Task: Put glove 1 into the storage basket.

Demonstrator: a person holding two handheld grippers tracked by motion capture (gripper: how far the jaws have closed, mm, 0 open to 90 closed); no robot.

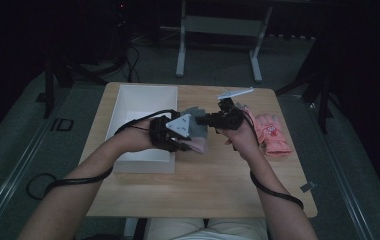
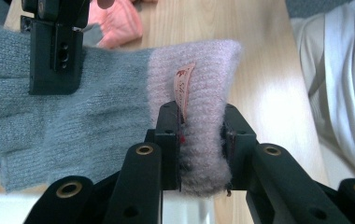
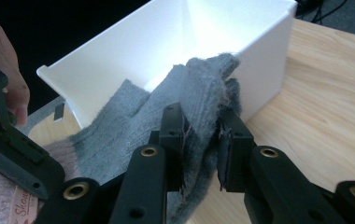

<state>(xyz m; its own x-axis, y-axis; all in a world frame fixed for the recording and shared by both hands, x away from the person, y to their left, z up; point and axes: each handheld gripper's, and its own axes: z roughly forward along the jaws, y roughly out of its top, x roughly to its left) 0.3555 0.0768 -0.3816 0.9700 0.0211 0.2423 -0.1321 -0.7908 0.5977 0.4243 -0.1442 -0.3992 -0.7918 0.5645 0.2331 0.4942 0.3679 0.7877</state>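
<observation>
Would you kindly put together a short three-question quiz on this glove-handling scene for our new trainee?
1. True or false: the grey and pink knit glove is held by both grippers at once.
2. Which part of the glove does the left gripper clamp? A) the grey finger end B) the pink cuff C) the label alone
3. What lies on the table beside the person's right hand?

Key
1. True: the left gripper grips one end and the right gripper the other, with the glove between them next to the white box.
2. B.
3. A pink glove.
</observation>
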